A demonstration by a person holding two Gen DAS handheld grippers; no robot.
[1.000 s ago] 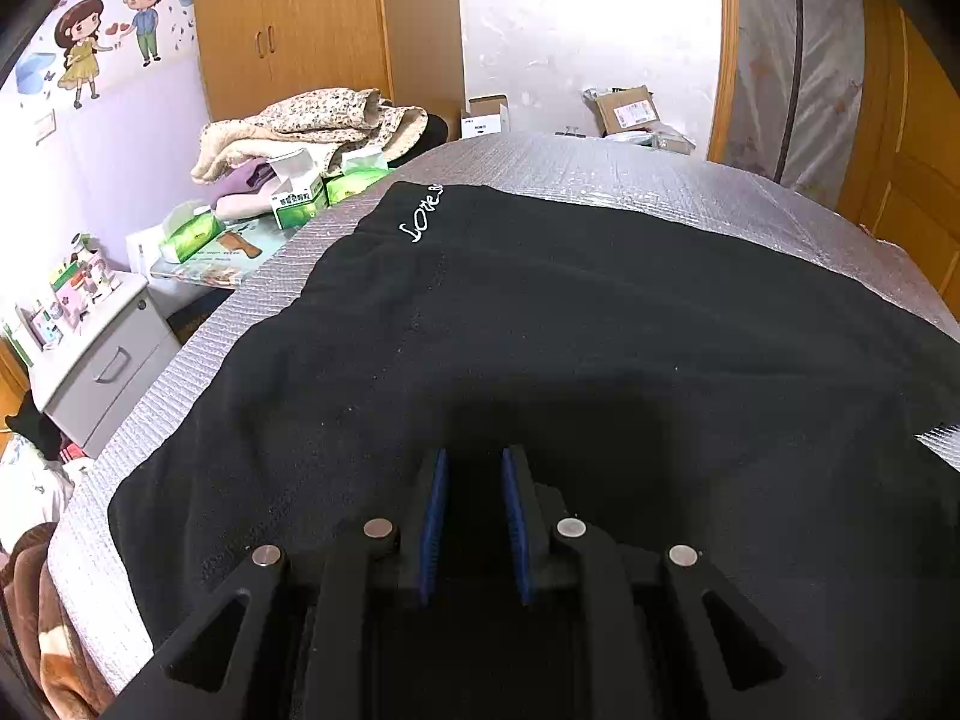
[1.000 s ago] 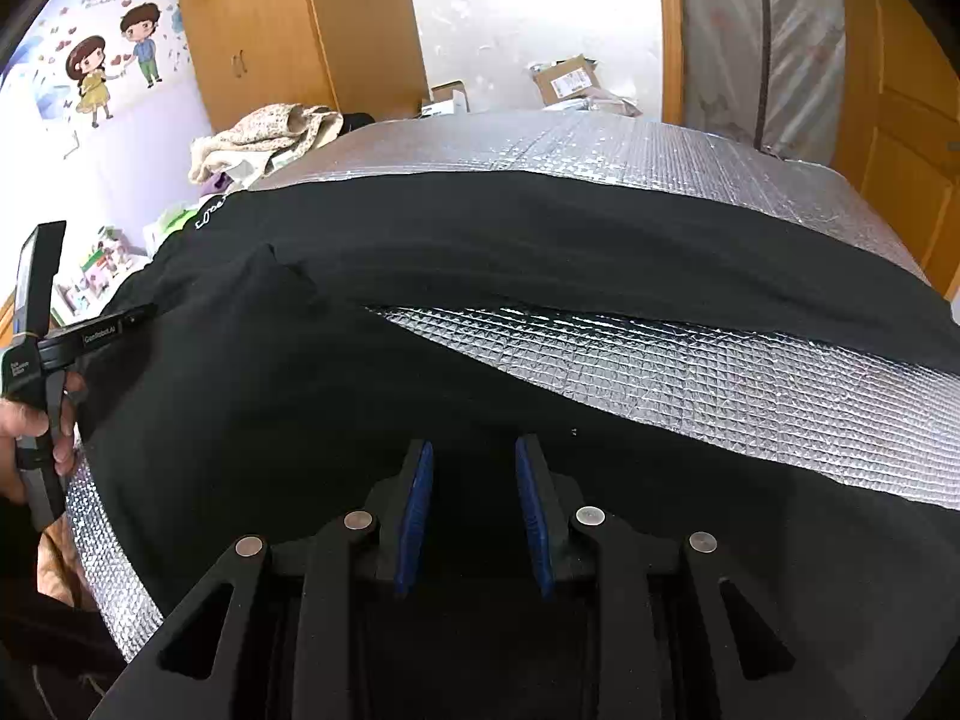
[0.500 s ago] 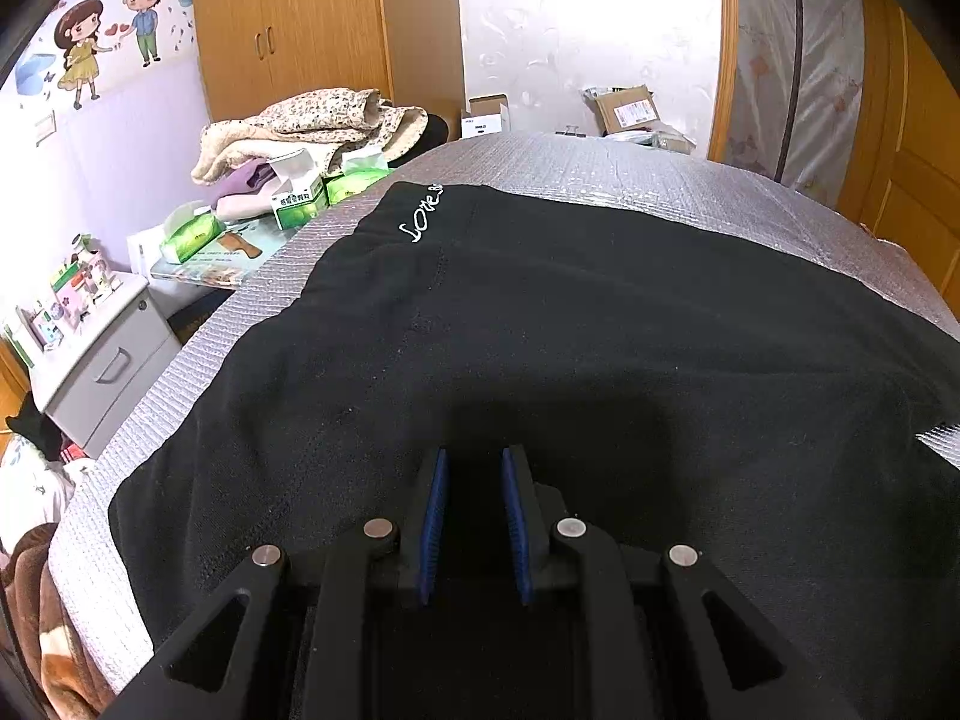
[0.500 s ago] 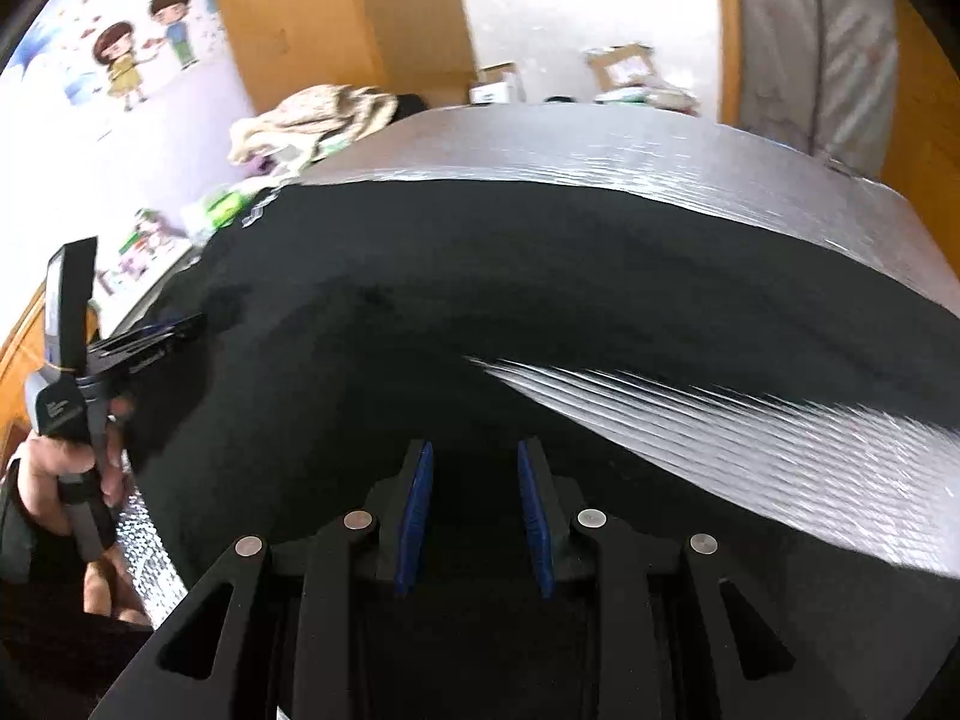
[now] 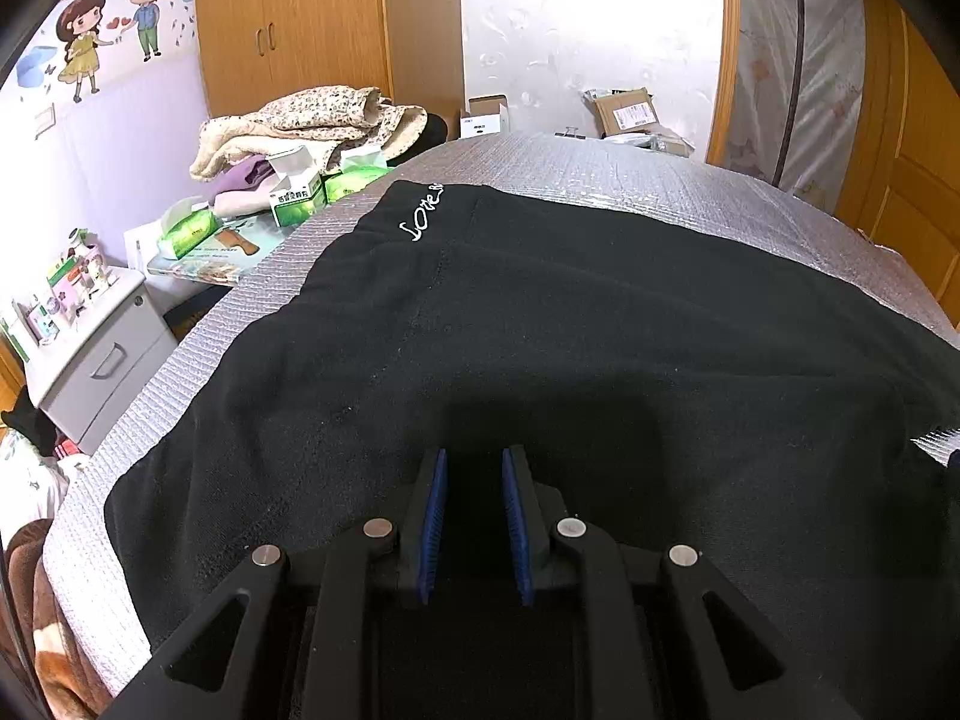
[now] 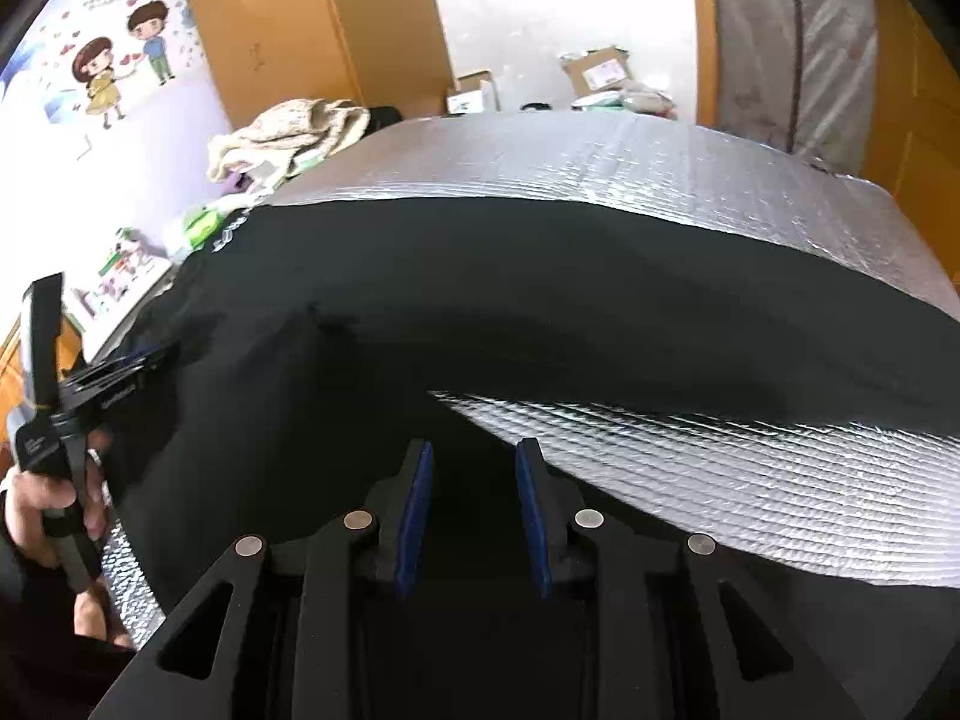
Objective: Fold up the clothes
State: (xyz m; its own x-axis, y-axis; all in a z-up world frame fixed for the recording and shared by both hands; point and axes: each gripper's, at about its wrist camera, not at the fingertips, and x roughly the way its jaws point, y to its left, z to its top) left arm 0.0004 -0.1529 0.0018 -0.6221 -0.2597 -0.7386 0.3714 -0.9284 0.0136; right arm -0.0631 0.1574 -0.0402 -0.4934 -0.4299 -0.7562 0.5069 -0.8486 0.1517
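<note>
Black trousers with white script at the waistband lie spread over a silver quilted mat. My left gripper sits at their near edge, blue pads narrowly apart with black cloth between them. In the right wrist view, my right gripper is likewise closed on the near edge of the trousers, beside a silver strip that shows between the two legs. The left gripper appears there at the far left, held by a hand.
A heap of blankets, tissue boxes and a book crowd the mat's far left corner. A grey bedside cabinet stands to the left. Cardboard boxes sit beyond the far edge, with a wooden wardrobe behind.
The right wrist view has swung and risen with the near trouser leg, and the silver strip between the legs now shows less on the left. The left gripper has stayed put.
</note>
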